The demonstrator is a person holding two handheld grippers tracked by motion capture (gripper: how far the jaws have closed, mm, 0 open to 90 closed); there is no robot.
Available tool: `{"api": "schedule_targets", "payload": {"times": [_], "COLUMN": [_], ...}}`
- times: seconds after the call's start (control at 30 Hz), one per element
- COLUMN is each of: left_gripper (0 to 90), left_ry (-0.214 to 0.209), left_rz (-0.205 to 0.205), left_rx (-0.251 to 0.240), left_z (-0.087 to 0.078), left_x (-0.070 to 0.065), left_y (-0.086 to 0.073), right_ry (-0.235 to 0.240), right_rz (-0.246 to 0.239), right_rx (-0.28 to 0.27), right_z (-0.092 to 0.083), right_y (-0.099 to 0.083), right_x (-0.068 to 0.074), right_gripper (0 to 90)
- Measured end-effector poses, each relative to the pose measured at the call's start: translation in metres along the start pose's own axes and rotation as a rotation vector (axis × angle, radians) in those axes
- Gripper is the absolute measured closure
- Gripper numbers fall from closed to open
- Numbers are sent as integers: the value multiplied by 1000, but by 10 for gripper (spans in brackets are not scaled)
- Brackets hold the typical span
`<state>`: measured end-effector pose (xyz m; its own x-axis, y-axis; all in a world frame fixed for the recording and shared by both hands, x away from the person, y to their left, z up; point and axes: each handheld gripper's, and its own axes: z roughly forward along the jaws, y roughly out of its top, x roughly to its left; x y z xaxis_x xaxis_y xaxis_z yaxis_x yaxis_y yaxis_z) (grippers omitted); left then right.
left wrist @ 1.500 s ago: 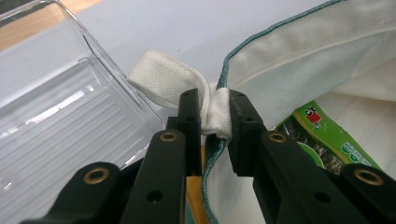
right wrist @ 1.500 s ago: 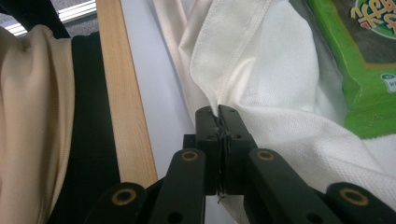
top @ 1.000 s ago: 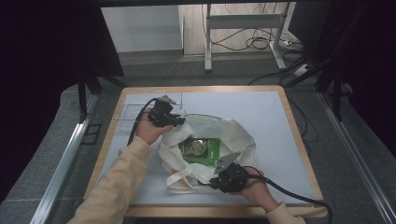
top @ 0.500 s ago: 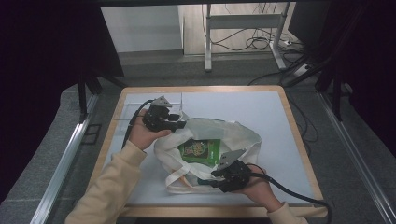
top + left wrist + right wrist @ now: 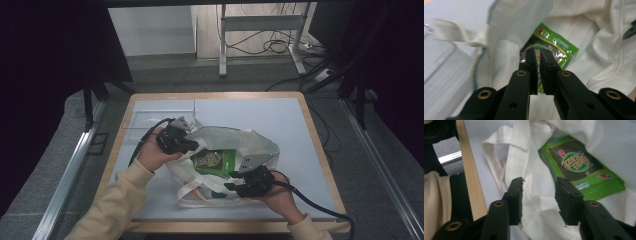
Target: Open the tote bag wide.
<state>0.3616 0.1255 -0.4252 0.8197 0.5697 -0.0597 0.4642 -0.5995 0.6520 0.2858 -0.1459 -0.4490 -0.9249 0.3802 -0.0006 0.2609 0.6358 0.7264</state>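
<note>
The green snack packet lies inside the white cloth bag at mid-table, long axis slanting toward the far right corner; the left gripper — jaws just closing, nearly shut with nothing visibly pinched — is nearer; the right gripper hangs part-open over the bag's near rim.

A: Where is there room on the pale blue table top?

B: The far half and the right side lie bare. A clear, shallow plastic tray sits at the far left corner.

A: And the middle?

B: The crumpled white cloth bag sprawls there, mouth agape, with the green foil snack packet inside. Its loose handle loop trails toward the raised wooden table edge, blocking the near side.
</note>
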Motion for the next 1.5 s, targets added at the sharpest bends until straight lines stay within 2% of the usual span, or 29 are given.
{"api": "schedule_targets", "payload": {"times": [0.03,0.07,0.1,0.13,0.17,0.3,0.4,0.47,0.5,0.63,0.67,0.73,0.83,0.9,1.07,1.1,1.13,1.2,1.23,1.27,1.3,1.33,1.43,1.5], "left_gripper": [865,865,869,873,875,884,890,896,899,900,900,900,900,900,900,900,900,900,900,900,900,900,900,900], "left_ry": [0,0,1,0,1,-8,-2,34,34,63,68,65,65,67,79,83,90,110,134,134,163,163,229,239], "left_rz": [0,6,29,26,30,38,42,61,61,66,65,51,52,50,45,48,53,61,70,70,75,75,88,91], "left_rx": [0,23,57,70,99,126,151,196,196,248,254,259,274,286,308,316,326,332,335,335,332,332,341,343], "left_z": [0,4,8,12,19,29,36,44,44,51,52,56,58,60,68,71,73,76,76,76,77,77,80,83], "left_x": [0,0,1,1,1,-1,-3,-3,-3,-3,-3,0,1,2,5,5,5,5,3,3,3,3,2,3], "left_y": [0,1,3,4,7,10,11,13,13,18,19,20,19,19,19,19,20,19,19,19,19,19,19,20], "right_ry": [0,-4,-13,-37,-37,-56,-58,-66,-72,-72,-78,-77,-94,-90,-24,-14,-14,23,29,29,42,49,78,78], "right_rz": [0,2,-2,-34,-40,-49,-37,-29,-27,-12,-2,-5,-17,-20,-38,-58,-58,-57,-55,-55,-71,-72,-89,-96], "right_rx": [0,1,14,32,31,59,73,83,87,88,105,139,187,198,230,245,245,250,252,252,252,254,265,270], "right_z": [0,0,1,4,6,18,27,32,34,39,44,49,57,59,71,75,75,76,76,76,75,75,76,76], "right_y": [0,1,4,10,14,25,29,31,32,33,33,31,28,27,26,26,26,24,24,24,24,24,23,22], "right_x": [0,-1,-1,0,1,1,-2,-3,-4,-6,-7,-7,-6,-6,3,6,6,9,9,9,10,11,13,16], "right_gripper": [595,623,640,661,669,678,683,689,695,737,796,856,884,886,887,889,889,892,892,892,893,893,893,893]}}
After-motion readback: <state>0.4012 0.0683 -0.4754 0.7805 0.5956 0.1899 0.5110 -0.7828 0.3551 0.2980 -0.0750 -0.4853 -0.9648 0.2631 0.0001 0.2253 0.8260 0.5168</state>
